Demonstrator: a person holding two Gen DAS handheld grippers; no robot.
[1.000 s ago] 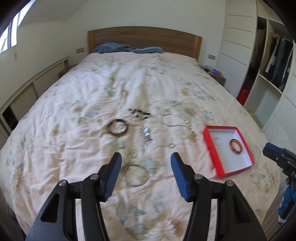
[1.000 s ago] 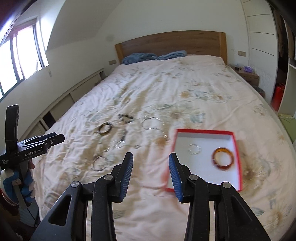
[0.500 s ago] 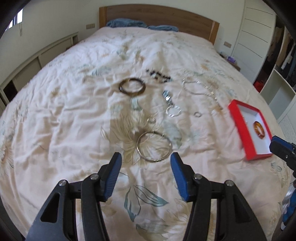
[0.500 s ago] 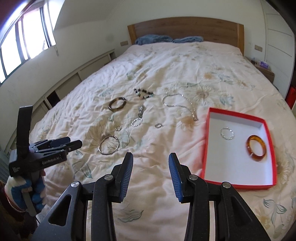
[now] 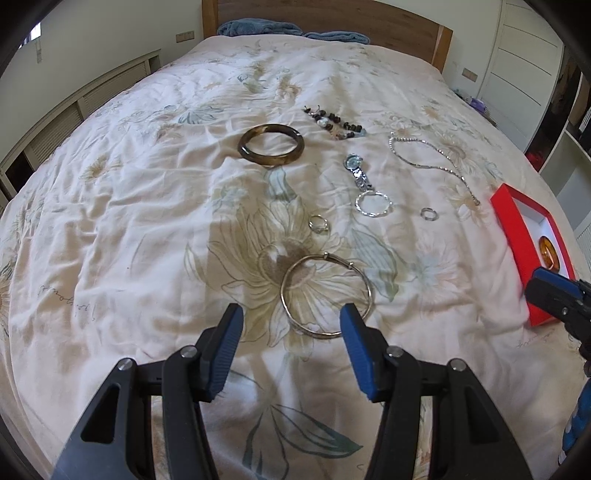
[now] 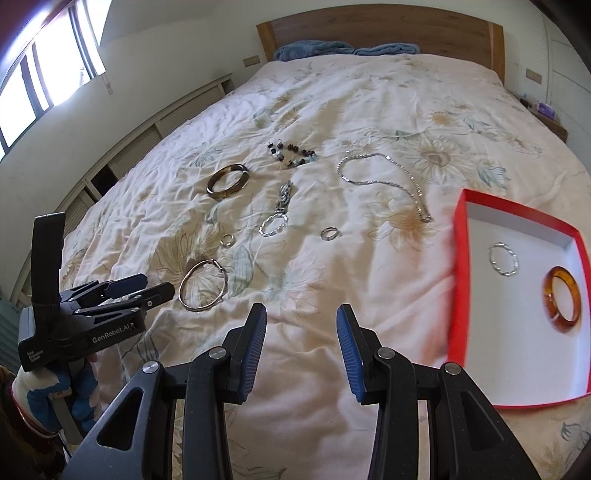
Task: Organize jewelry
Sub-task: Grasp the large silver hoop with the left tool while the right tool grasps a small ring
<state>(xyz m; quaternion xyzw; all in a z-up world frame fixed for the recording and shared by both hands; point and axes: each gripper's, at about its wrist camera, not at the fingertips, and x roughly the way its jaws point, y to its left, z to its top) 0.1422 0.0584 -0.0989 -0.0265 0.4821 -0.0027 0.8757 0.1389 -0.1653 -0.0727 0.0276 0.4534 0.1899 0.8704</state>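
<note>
Jewelry lies spread on a floral bedspread. A thin silver bangle lies just ahead of my open, empty left gripper, its near edge by the right finger. Farther off lie a brown bangle, a bead bracelet, a watch, a twisted silver hoop, two small rings and a silver chain. A red tray on the right holds an amber bangle and a silver hoop. My right gripper is open and empty over bare bedspread, left of the tray.
A wooden headboard and blue pillows are at the far end. Low cabinets and a window run along the left wall. A wardrobe stands on the right. The left gripper shows in the right wrist view.
Both grippers have moved forward and lower toward the bed. The silver bangle is now right at the left gripper's fingertips. The red tray is closer to the right gripper.
</note>
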